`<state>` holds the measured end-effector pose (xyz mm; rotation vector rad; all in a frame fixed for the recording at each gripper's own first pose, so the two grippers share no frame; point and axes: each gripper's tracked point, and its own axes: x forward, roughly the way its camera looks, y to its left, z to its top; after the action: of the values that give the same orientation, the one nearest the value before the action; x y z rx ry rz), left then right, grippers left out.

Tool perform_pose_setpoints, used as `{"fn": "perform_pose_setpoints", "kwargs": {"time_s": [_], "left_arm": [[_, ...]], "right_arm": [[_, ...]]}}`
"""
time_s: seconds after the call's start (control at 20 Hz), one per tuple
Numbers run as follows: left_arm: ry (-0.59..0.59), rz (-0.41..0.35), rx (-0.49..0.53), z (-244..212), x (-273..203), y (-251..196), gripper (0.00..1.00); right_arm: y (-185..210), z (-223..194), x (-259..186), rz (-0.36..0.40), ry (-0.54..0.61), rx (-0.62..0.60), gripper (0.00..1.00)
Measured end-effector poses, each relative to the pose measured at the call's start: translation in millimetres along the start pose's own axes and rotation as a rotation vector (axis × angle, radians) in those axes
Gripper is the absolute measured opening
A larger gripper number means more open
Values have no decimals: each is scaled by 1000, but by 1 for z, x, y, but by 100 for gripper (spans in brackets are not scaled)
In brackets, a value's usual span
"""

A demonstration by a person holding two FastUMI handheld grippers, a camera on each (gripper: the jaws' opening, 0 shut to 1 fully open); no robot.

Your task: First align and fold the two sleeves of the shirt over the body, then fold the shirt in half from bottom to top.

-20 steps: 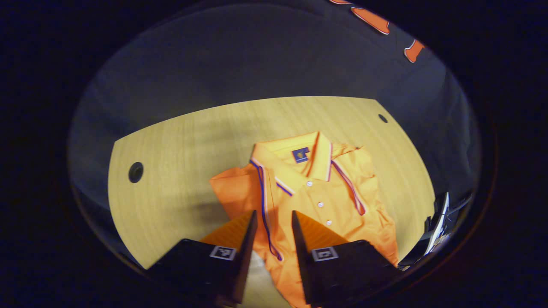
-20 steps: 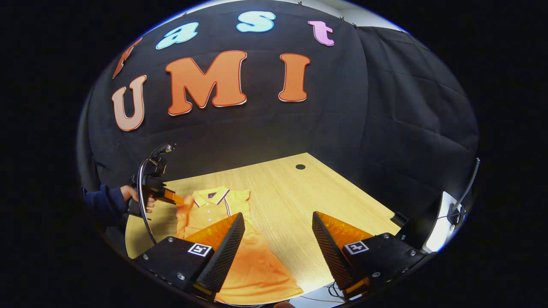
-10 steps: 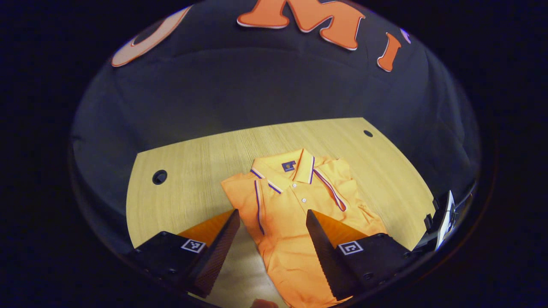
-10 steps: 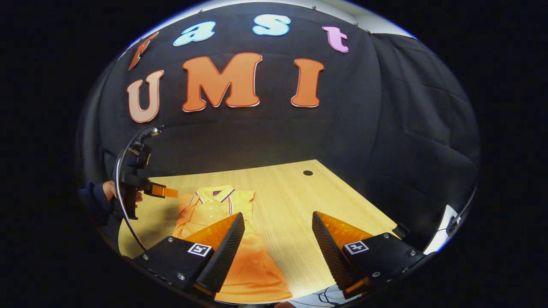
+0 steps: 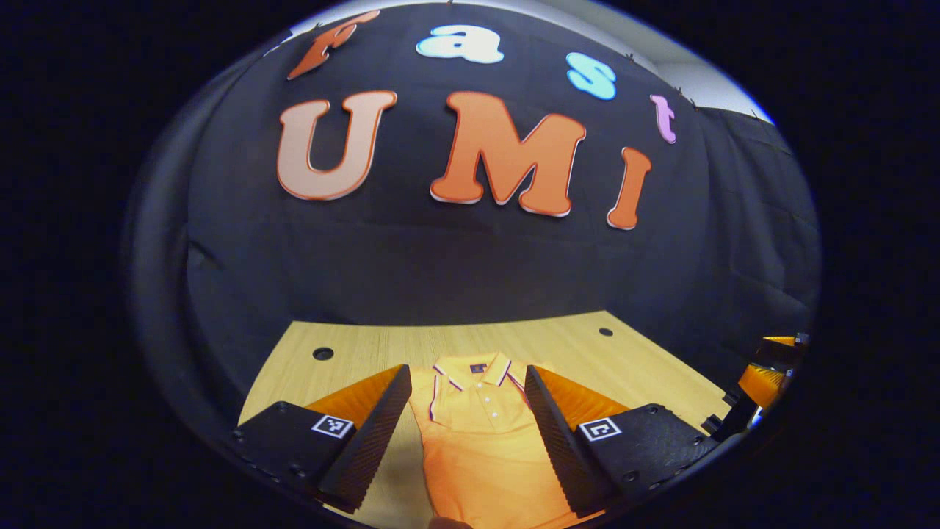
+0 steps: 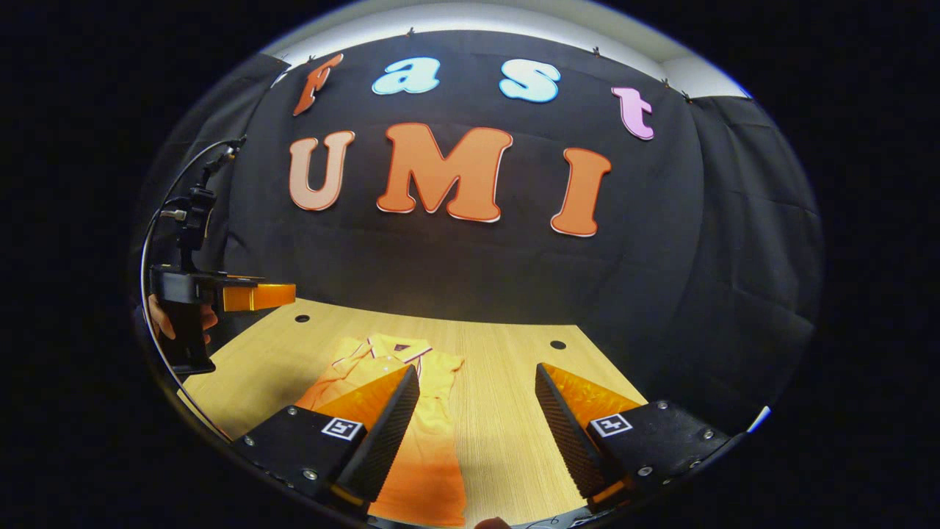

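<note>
The table (image 5: 352, 353) carries an orange shirt (image 5: 477, 433) lying flat near its front middle, collar toward the wall, both sleeves folded in over the body, placket buttons showing. Its hem is cut off at the lower edge of both views. The left gripper (image 5: 464, 441) and right gripper (image 6: 477, 433) hang above it, fingers spread, holding nothing.

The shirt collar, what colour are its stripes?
Dark blue and white on the orange collar, clearest in the left gripper view.
</note>
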<state>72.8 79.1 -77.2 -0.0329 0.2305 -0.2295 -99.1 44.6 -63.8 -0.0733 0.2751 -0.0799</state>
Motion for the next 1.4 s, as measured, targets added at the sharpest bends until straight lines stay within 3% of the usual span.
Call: {"fn": "perform_pose_setpoints", "kwargs": {"time_s": [0.25,0.5,0.95,1.4], "left_arm": [[-189,58,39,27,-39,-7,95],[-193,117,97,15,-78,-22,98],[175,133,73,-118,-110,-5,98],[551,162,-24,-236,-114,14,98]], "right_arm": [[-6,5,-15,53,-75,-10,98],[-9,-17,-31,109,-69,8,99],[-12,-130,-36,151,243,17,99],[20,-247,-59,237,596,63,99]]}}
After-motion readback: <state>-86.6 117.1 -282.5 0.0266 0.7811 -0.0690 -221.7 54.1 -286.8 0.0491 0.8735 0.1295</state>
